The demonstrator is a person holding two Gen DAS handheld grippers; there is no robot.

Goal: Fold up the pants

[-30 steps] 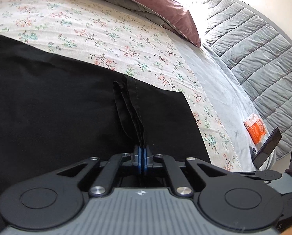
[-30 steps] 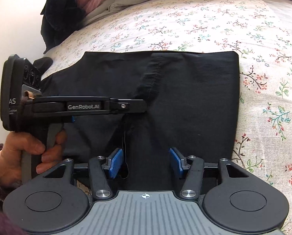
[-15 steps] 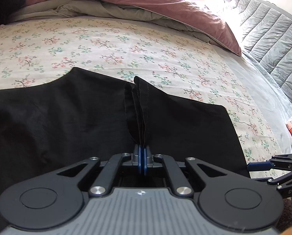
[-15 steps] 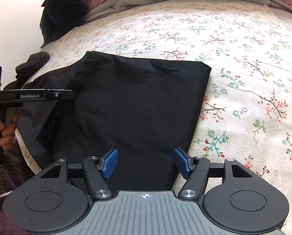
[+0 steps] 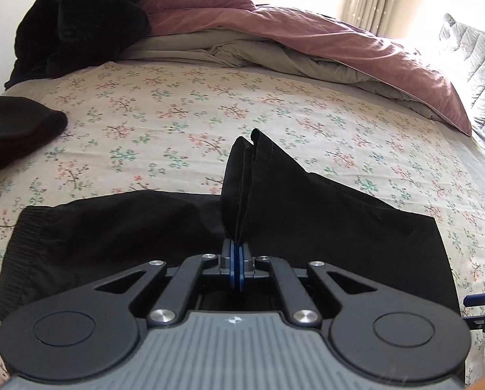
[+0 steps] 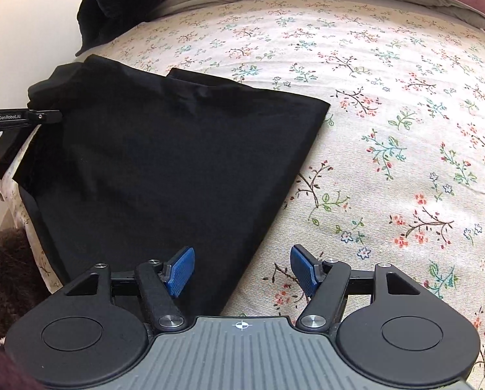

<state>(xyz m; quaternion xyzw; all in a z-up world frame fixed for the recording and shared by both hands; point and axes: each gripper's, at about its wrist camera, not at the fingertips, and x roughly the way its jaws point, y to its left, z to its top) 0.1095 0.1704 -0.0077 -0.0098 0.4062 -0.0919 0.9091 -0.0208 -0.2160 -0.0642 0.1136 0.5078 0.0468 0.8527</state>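
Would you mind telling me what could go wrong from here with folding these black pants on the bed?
1. The left tongs pinch only a narrow bunch of the pants; it might slip out mid-fold.
2. The right tongs, whose jaws have just been opening, hold nothing, so the fold edge is unsupported and may skew.
3. The pants' near corner lies by the bed edge and could slide off.

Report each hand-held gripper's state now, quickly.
Left hand-held gripper: closed on the hem of the black pants.
Right hand-held gripper: open, jaws just widened, holding nothing, over the pants' edge.
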